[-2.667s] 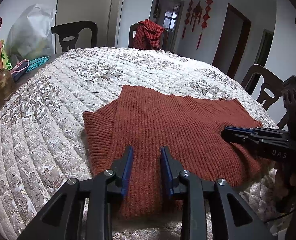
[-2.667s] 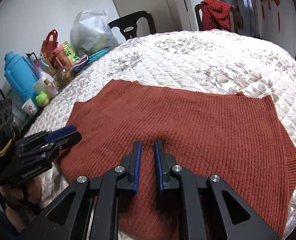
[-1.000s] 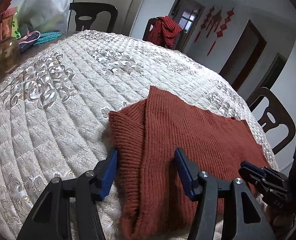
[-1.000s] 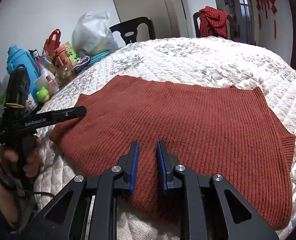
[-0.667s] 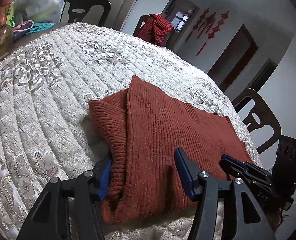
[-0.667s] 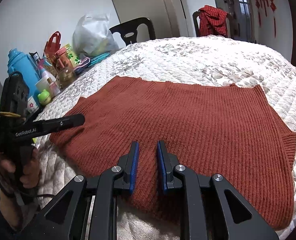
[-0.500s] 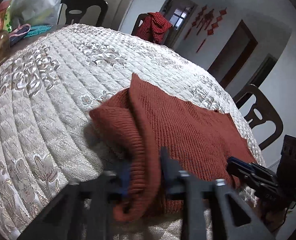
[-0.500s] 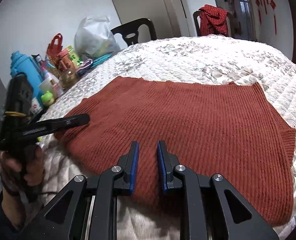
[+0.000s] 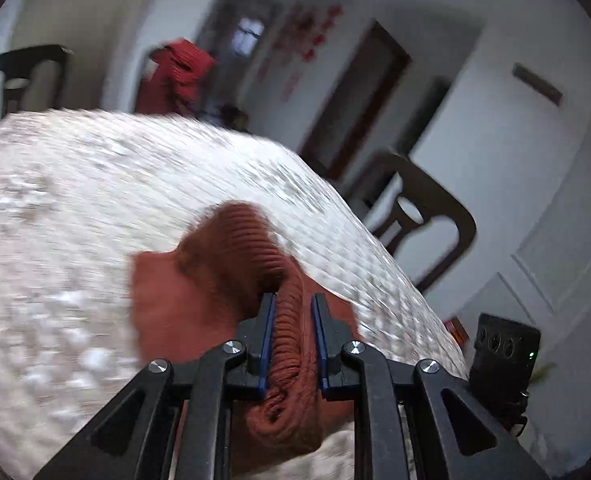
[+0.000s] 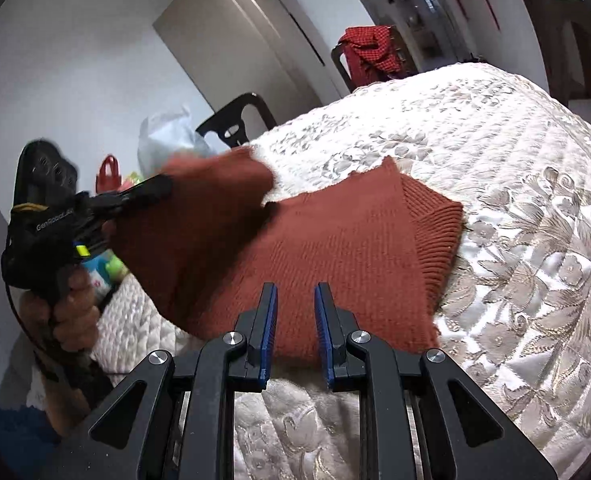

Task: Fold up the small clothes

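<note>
The rust-red ribbed knit sweater (image 10: 335, 248) lay on the pale quilted, flower-patterned table cover (image 10: 535, 208), near the table's near edge, with its left side lifted clear of the surface and its right side flat, ribbed cuff edge turned toward the open cover. The left gripper (image 9: 293, 334) pinched a bunched roll of the ribbed edge between its blue pads, and its jaws were closing on that fabric; the raised fold hung from it in a hump, which I judge was meant to carry the left side over the flat part for the first fold. The right gripper (image 10: 294, 334) hovered over the near hem with its fingers a narrow gap apart and nothing between them, the knit lying beyond and beneath the tips; whether the tips touched the cloth could not be told, though its place suggests it was there to steady the hem. In the right wrist view a person's hand (image 10: 71, 304) held the left gripper's handle. Farther out at the table's left edge stood a white plastic bag (image 10: 167, 140), its contents not visible, and a red carrier bag (image 10: 107, 174) beside small colourful items too hidden to name. Dark wooden chairs (image 9: 419, 216) ringed the table, one draped with a red checked cloth (image 10: 369, 50).
</note>
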Demonstrator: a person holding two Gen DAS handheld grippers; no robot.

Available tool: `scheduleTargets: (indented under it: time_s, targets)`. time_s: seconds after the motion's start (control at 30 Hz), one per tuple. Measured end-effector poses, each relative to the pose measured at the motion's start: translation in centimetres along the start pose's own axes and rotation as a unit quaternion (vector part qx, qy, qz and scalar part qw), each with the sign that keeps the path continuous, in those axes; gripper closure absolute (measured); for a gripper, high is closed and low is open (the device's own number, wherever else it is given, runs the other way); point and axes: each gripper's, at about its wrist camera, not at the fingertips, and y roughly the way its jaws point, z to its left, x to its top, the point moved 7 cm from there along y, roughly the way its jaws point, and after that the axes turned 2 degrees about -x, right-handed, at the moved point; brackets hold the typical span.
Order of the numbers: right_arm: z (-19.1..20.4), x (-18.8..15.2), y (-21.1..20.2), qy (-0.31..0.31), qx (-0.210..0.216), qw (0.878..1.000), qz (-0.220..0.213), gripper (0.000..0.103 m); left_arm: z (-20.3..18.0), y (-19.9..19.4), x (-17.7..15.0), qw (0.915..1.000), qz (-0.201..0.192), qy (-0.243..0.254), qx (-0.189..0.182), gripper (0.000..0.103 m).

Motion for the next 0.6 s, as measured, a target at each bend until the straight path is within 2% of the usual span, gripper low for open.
scheduleTargets:
  time_s: [0.07,0.1,0.17,0.27,0.3,0.37,0.47,0.6]
  targets:
    - [-0.4,0.1,-0.3,0.008,0.004,1.0,-0.003,0.084,-1.3,3.3,-1.3,0.9987,0.045,0.016,-0.019,0.084]
    - [-0.6,0.0,-0.4,0.012,0.005,1.0,-0.004,0.084,-1.5,4.7,-2.2,0.9972,0.069,0.023,-0.016,0.084]
    - [-1.1,0.0,-0.7,0.025,0.009,1.0,-0.008,0.084,-2.0,5.6,-3.2,0.9954,0.087,0.04,-0.009,0.084]
    - [-1.4,0.0,-1.3,0.041,0.034,0.999,-0.012,0.081,-2.8,2.9,-2.6,0.9968,0.05,0.059,-0.021,0.082]
    - [-1.5,0.1,-1.5,0.049,0.044,0.998,-0.015,0.071,-2.7,1.7,-2.2,0.9972,0.033,0.065,-0.015,0.079]
    - [-1.3,0.5,-1.4,0.067,0.064,0.996,-0.016,0.056,-1.5,-0.7,-1.2,0.9975,-0.001,0.069,0.019,0.074]
    - [-0.7,1.1,-0.7,0.092,0.099,0.991,-0.013,0.056,1.6,-2.9,-1.1,0.9954,-0.027,0.055,0.074,0.074]
    - [0.5,1.0,1.8,0.097,0.101,0.99,0.019,0.056,4.7,-2.8,-3.2,0.9938,-0.01,0.039,0.104,0.074]
